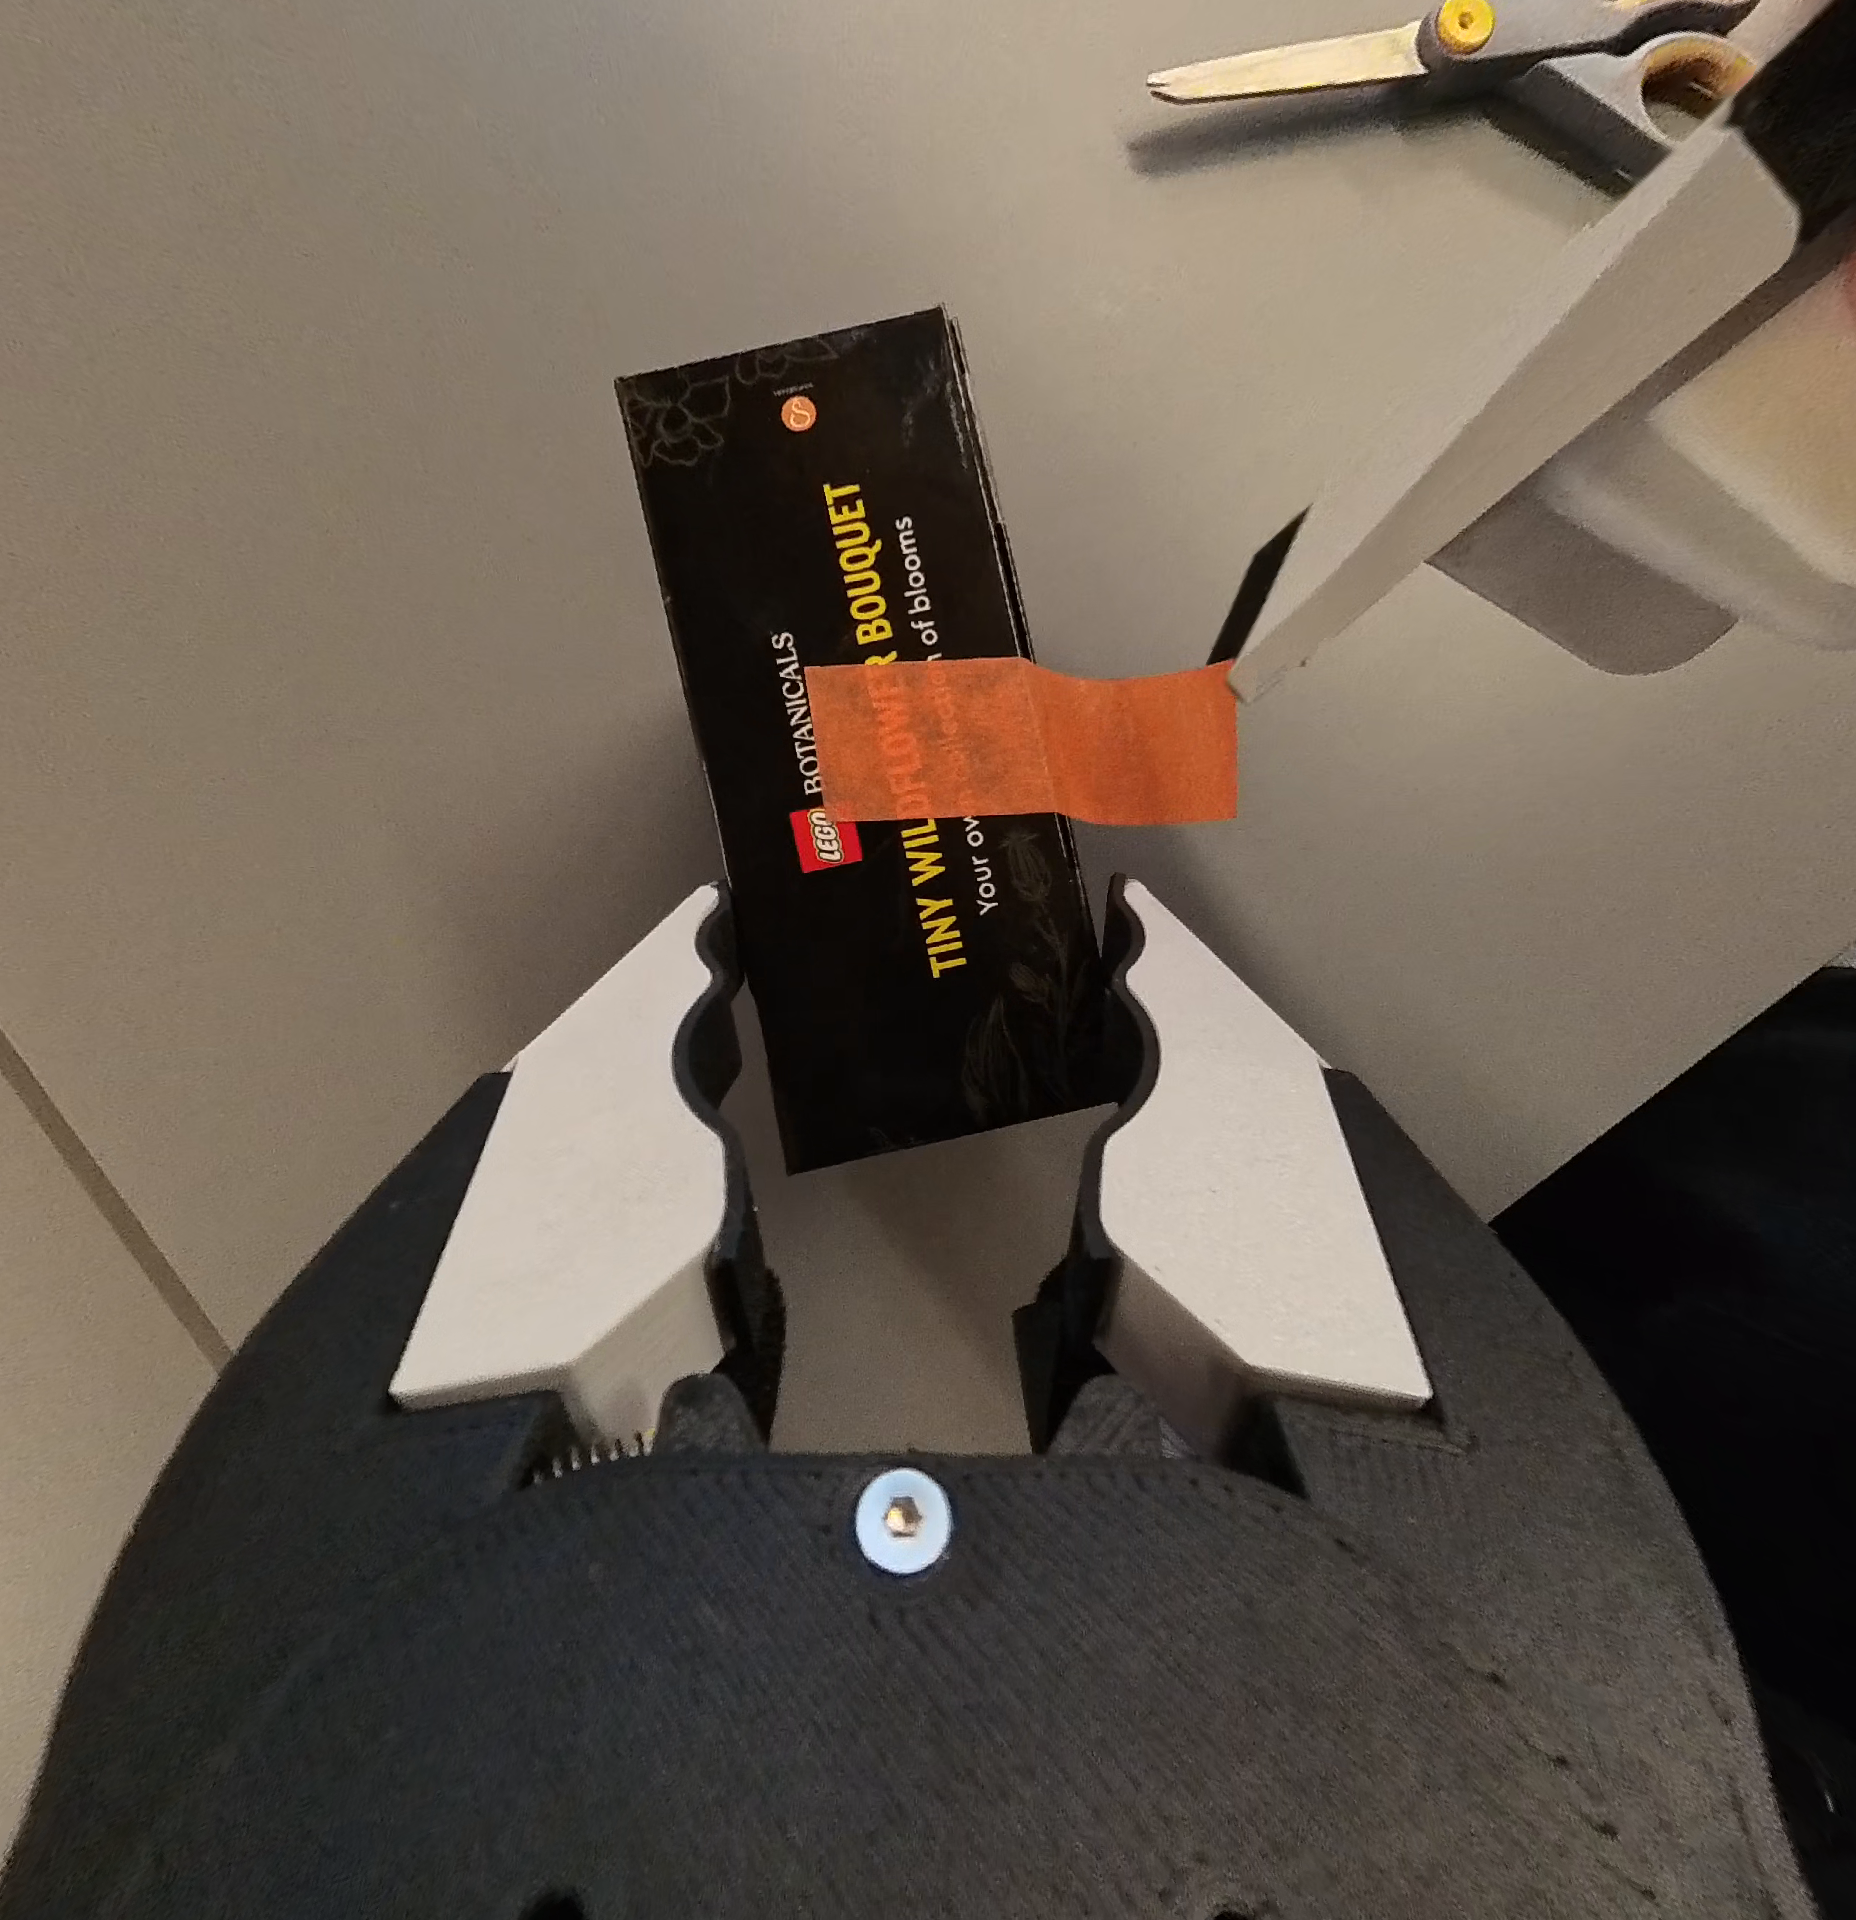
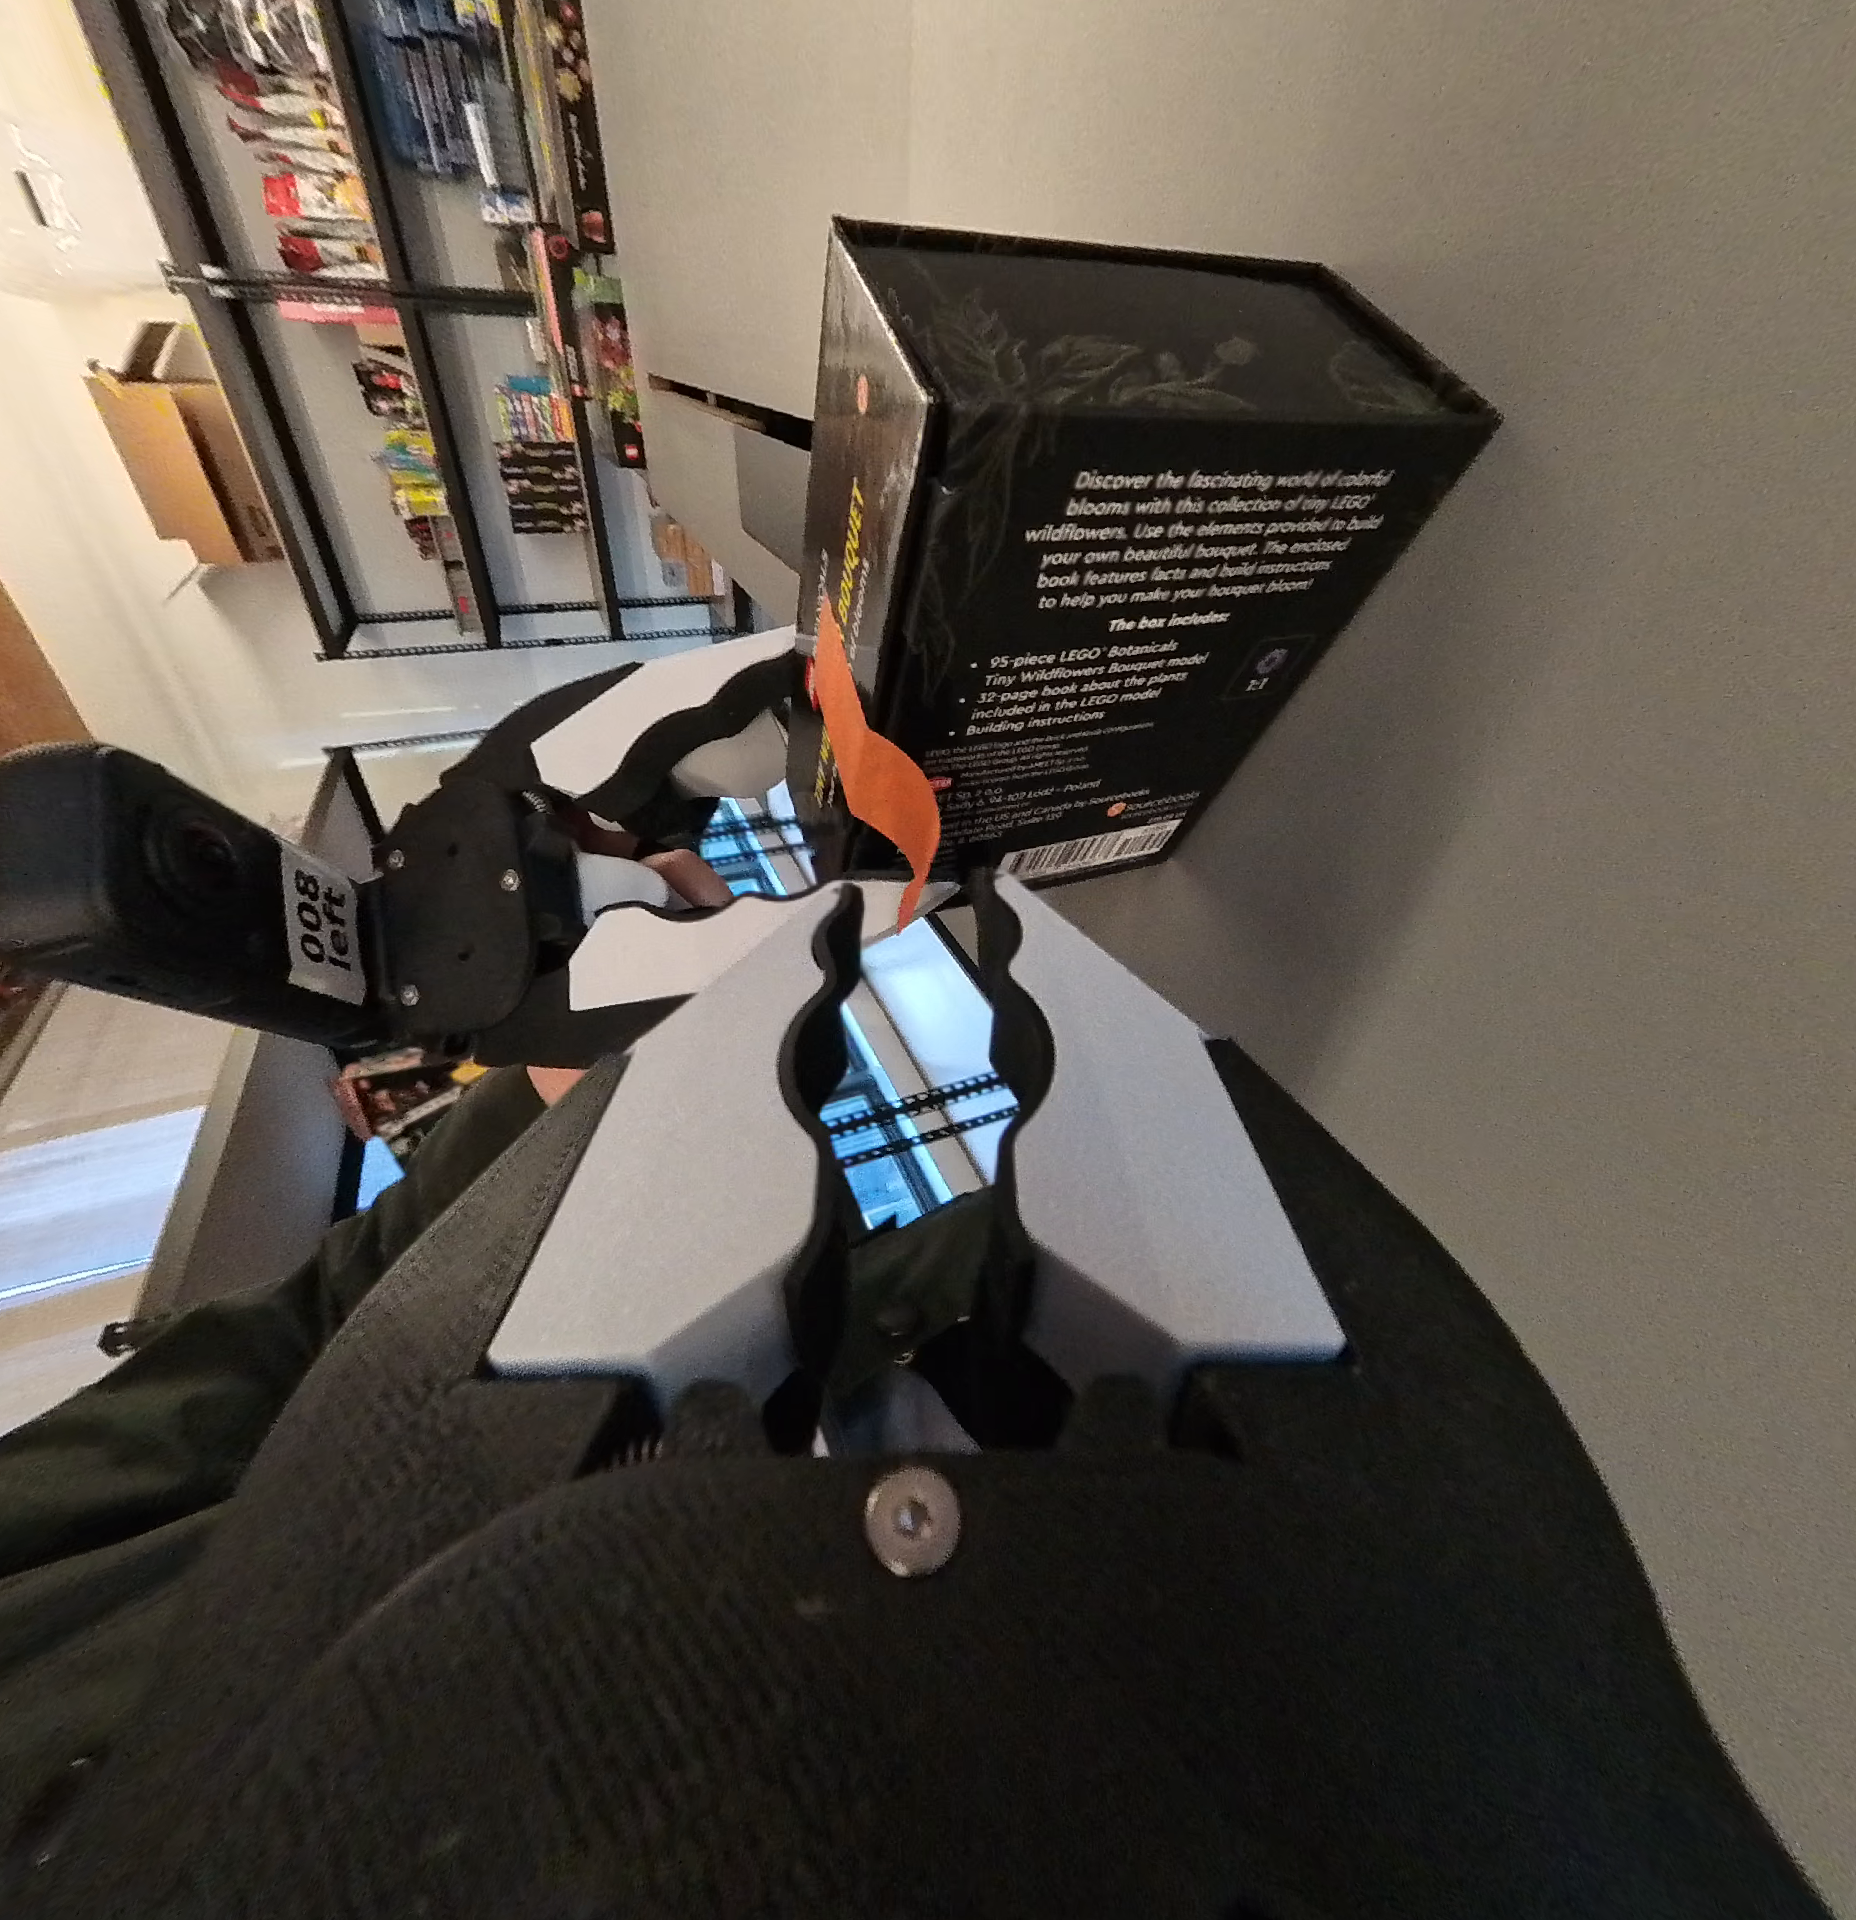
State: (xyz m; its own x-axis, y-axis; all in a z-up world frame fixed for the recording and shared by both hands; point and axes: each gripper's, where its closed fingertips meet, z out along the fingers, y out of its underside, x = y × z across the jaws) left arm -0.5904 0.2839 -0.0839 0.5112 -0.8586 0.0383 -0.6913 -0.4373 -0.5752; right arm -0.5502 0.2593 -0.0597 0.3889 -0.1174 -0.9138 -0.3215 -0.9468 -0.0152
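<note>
A black cardboard box [image 1: 872, 623] stands on the grey table [image 1: 280, 520]. My left gripper [image 1: 919, 904] is shut on the box's lower part, one finger on each side. A strip of orange tape [image 1: 1111, 743] is stuck on the box's narrow face, and its free end hangs off to the right. My right gripper [image 1: 1251, 681] touches that free end with its tip. In the right wrist view the right gripper [image 2: 919, 891] is slightly open, with the tape [image 2: 882, 779] curling down from the box [image 2: 1163, 468] to between its fingertips.
Scissors [image 1: 1319, 62] and a grey holder [image 1: 1589, 114] lie on the table at the far right. The table edge and a dark area [image 1: 1734, 1195] are at the right. Shelves of boxes [image 2: 436, 364] and a cardboard carton [image 2: 176, 447] stand beyond the table.
</note>
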